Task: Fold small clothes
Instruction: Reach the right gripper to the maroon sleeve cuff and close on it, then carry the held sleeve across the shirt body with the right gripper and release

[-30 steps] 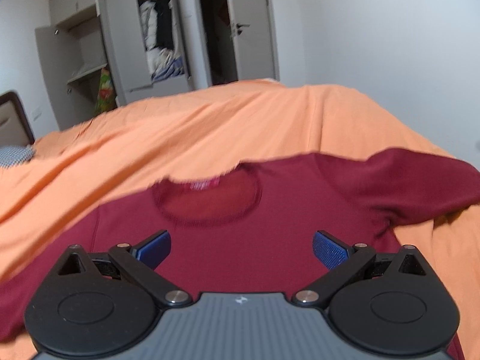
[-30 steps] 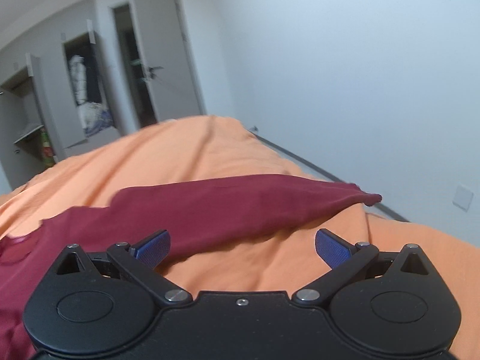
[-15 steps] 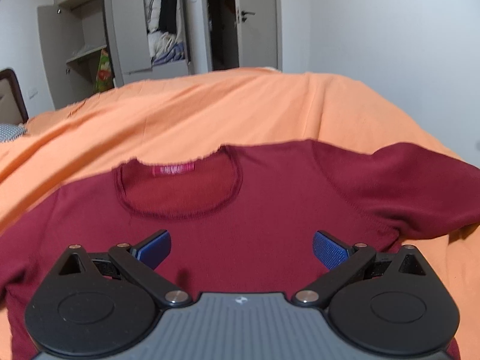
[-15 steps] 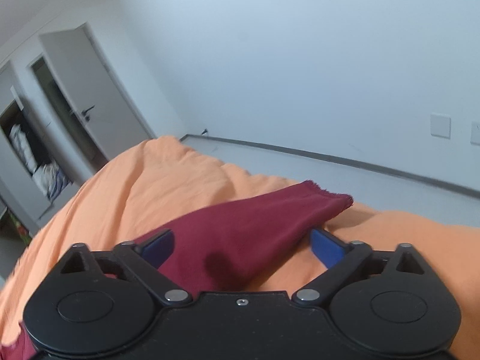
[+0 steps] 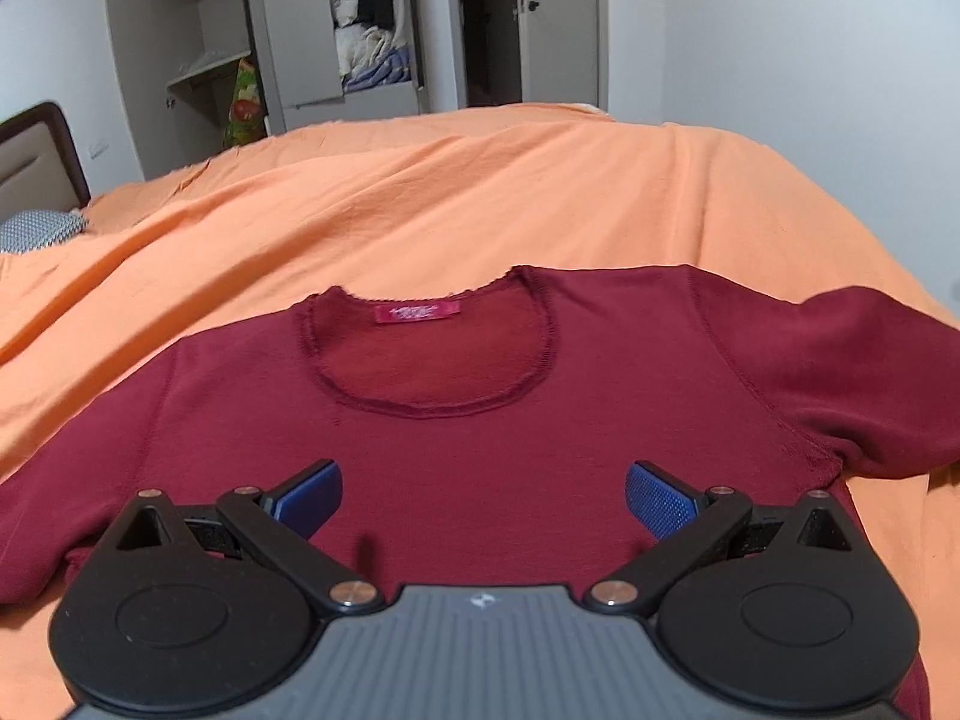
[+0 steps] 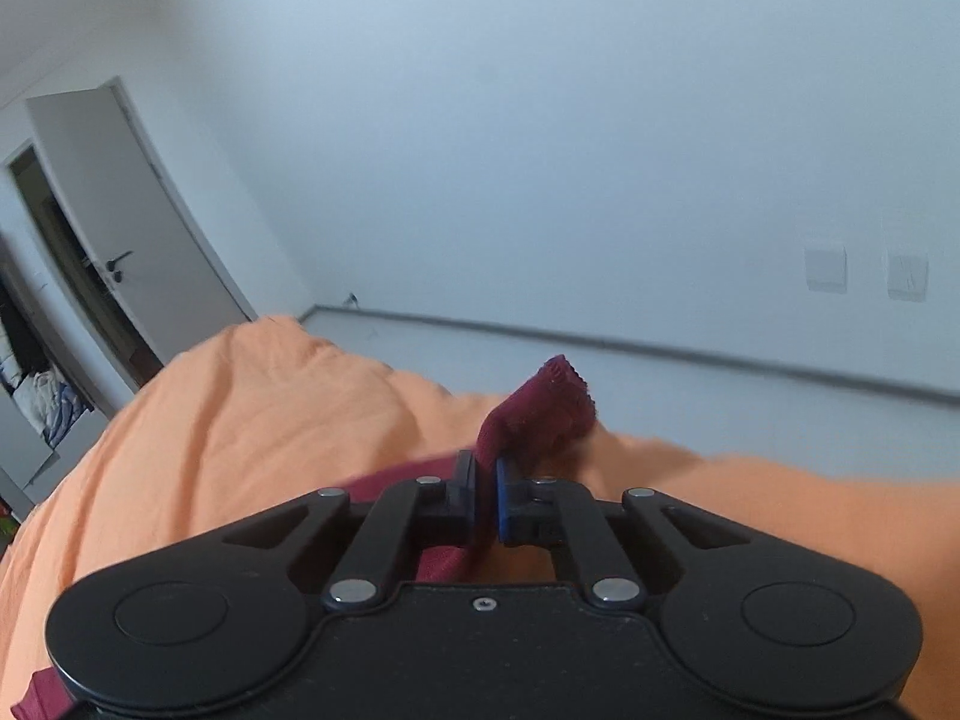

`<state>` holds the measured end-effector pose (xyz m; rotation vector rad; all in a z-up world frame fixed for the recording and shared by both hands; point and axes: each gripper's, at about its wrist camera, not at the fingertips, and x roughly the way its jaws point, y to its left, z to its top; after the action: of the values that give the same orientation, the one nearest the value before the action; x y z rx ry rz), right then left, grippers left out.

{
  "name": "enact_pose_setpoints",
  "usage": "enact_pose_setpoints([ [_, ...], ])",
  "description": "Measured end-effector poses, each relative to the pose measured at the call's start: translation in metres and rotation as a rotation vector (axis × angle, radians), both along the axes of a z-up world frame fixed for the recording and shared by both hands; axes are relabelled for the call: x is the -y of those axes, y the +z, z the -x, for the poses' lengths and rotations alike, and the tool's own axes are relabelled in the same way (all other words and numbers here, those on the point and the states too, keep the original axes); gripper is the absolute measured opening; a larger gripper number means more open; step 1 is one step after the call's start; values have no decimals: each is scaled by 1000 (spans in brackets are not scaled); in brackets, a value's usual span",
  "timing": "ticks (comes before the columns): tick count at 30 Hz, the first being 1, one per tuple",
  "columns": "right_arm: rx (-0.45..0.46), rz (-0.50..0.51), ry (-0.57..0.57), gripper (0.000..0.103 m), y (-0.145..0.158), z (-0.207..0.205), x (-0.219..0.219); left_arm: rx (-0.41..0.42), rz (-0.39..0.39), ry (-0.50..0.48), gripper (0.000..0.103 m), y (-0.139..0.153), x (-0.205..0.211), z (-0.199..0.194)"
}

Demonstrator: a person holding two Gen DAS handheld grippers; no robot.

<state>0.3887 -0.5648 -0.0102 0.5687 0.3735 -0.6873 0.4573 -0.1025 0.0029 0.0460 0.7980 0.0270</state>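
Pink neck label [image 5: 416, 312] inside the maroon shirt [image 5: 480, 420] bears pale lettering, too small to read; nothing else legible.

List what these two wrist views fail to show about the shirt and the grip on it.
- Left wrist view: the maroon shirt has its hem hidden behind the open left gripper; its sleeve ends are cut off at the frame edges.
- Right wrist view: the right gripper clamps the sleeve cuff; its body hides the remaining sleeve.
- Neck label: text too small.

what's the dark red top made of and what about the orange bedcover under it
The dark red top looks like a soft matte knit, perhaps cotton jersey: stitched seams, a scalloped neckline, and a limp sleeve where the right gripper pinches it. The orange bedcover looks like thin woven cotton, matte, with soft wrinkles.
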Motion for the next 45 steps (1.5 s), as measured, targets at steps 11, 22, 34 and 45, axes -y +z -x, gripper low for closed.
enact_pose_setpoints([
  [11, 117, 273, 290, 6, 85, -35, -107, 39, 152, 34, 103, 40, -61, 10],
  [22, 239, 299, 763, 5, 122, -82, -285, 138, 168, 158, 103, 74, -150, 38],
  [34, 155, 451, 1147, 5, 84, -69, -497, 160, 208, 309, 103, 62, -235, 64],
  [45, 53, 695, 1373, 6, 35, -17, -594, 158, 235, 350, 103, 46, -260, 77],
])
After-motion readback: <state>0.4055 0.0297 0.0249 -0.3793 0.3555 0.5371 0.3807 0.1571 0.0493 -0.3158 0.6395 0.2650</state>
